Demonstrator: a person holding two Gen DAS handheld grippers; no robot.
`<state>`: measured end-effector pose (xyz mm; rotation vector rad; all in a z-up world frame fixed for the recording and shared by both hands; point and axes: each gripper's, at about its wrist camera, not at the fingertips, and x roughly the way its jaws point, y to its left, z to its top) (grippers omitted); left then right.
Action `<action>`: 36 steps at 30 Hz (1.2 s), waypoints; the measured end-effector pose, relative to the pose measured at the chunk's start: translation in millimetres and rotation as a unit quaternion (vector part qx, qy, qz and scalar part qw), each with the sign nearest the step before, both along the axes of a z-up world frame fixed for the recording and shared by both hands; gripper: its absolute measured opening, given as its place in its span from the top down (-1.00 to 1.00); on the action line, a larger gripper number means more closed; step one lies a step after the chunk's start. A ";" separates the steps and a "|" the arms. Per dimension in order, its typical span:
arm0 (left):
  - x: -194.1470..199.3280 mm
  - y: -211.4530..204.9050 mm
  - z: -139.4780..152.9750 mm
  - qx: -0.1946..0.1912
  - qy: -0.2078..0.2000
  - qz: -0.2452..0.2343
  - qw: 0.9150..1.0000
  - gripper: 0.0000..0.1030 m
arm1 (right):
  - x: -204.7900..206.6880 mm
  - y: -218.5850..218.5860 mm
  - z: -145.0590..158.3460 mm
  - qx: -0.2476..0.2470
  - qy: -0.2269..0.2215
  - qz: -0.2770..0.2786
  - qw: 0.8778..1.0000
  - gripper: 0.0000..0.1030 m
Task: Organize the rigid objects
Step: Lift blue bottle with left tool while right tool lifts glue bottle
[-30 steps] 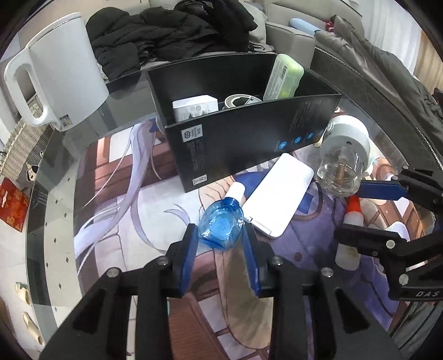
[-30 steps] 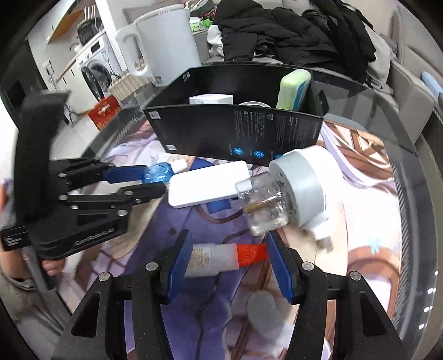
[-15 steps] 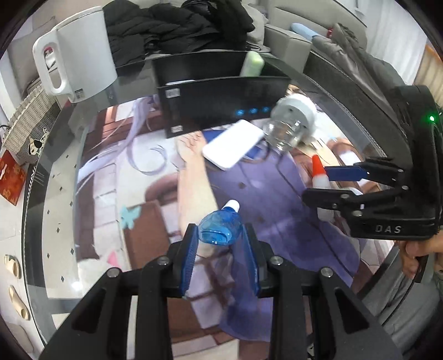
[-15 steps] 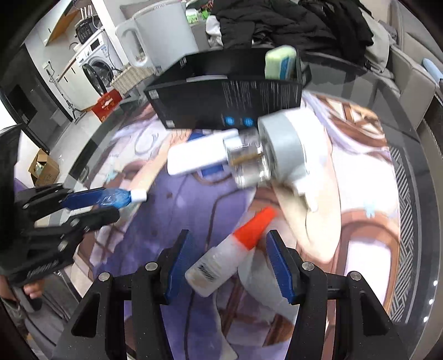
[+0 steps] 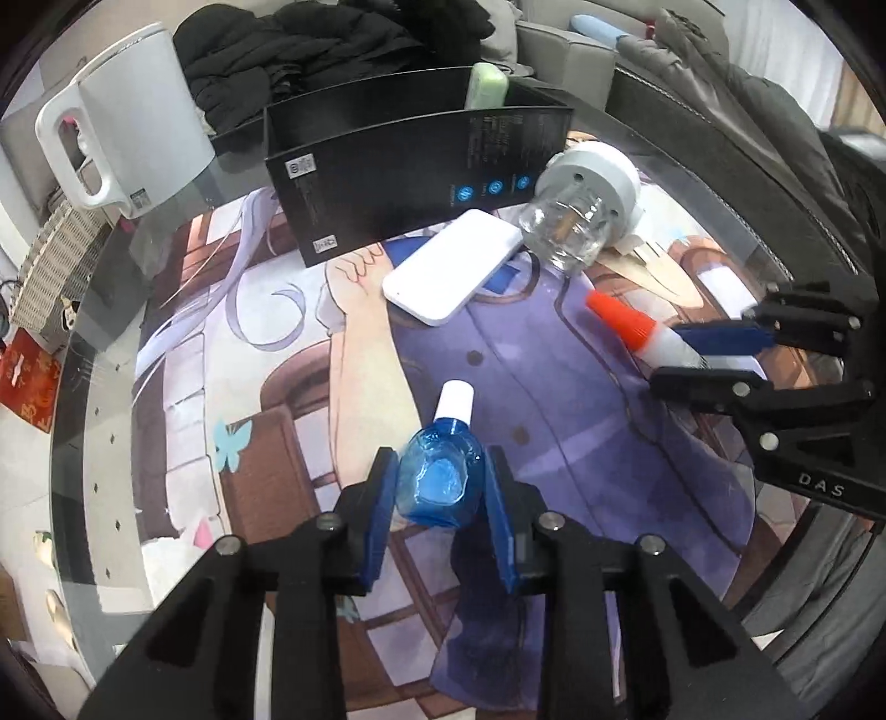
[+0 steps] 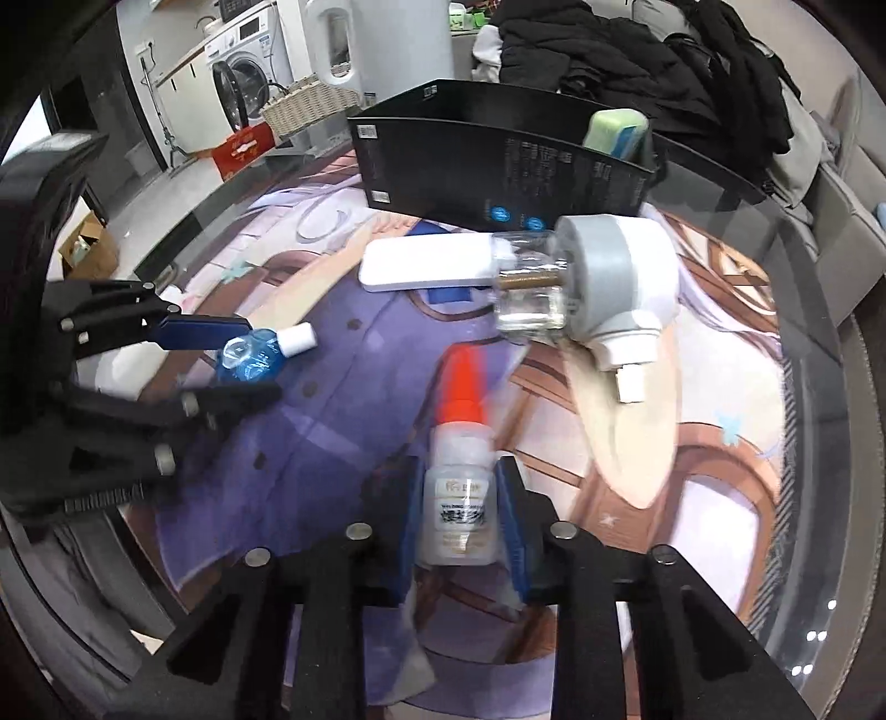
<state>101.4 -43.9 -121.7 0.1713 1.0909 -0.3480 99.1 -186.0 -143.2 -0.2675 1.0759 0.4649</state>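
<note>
Left gripper (image 5: 440, 495) clamps a small blue plastic bottle (image 5: 438, 482). Right gripper (image 6: 459, 518), jaws closing, pinches a white orange-tipped glue bottle (image 6: 458, 498) (label readable only in its own view, lower centre).

A white kettle (image 5: 130, 116) stood beyond the worktop (image 5: 111, 310), dark coats (image 5: 332, 39) heaped behind, a washing machine (image 6: 243, 83) nearby.

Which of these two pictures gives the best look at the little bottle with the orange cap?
The right wrist view: the glue bottle sits close, label facing, between the closing right gripper. The left wrist view shows it small at the side, partly hidden.
</note>
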 end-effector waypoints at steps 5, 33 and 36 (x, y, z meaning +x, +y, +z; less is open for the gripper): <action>0.0 -0.9 10.6 -0.009 -0.018 0.002 1.000 0.42 | -0.7 -9.5 0.0 0.013 0.001 -0.004 1.000 0.50; -8.8 3.0 39.3 -0.020 -0.067 0.015 0.997 0.42 | -8.4 10.4 14.0 0.027 -0.017 0.018 0.999 0.58; -6.9 6.1 45.6 -0.032 -0.071 0.018 0.997 0.42 | -12.6 12.5 26.2 0.036 -0.034 0.022 0.999 0.58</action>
